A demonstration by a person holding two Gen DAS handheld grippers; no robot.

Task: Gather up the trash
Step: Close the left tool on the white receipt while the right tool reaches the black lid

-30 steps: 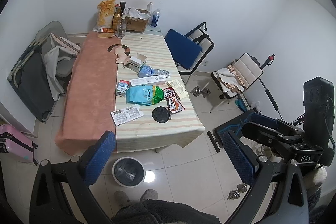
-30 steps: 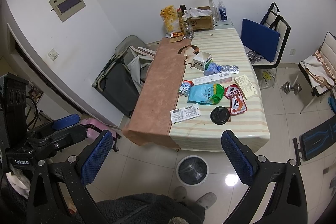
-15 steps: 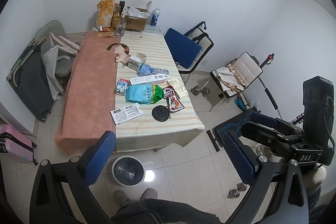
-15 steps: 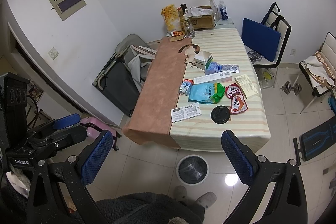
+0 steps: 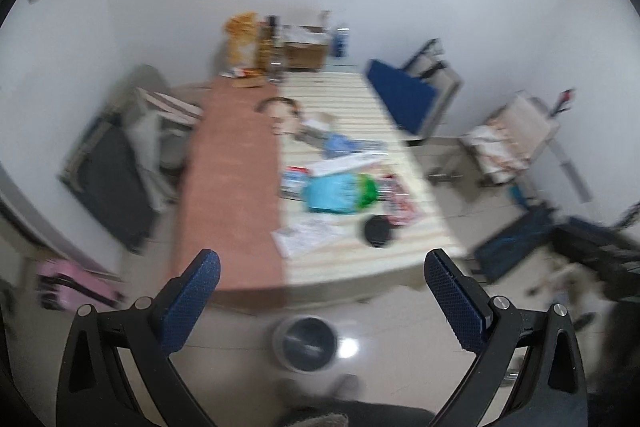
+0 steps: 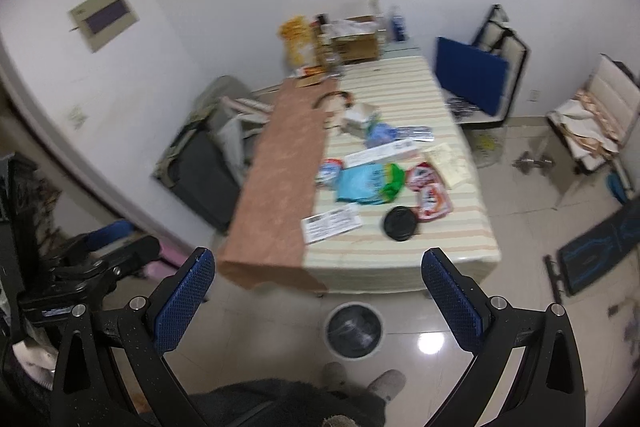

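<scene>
Blue-padded left claw (image 5: pixel 318 267) and right claw (image 6: pixel 318 265) both gape empty, far above tabletop (image 6: pixel 440 243); blurred view risks misjudging black lid (image 6: pixel 401 223) versus flat wrappers (image 6: pixel 430 189).

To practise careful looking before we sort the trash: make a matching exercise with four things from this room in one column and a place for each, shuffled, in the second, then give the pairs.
Things
1. black round lid
2. trash bin
3. cardboard box
4. blue chair

Places
A. far end of the table, by the wall
B. on the floor, in front of the table's near edge
C. beside the table's right side
D. on the striped cloth, near the front edge

Pairs: 1-D, 2-B, 3-A, 4-C
</scene>
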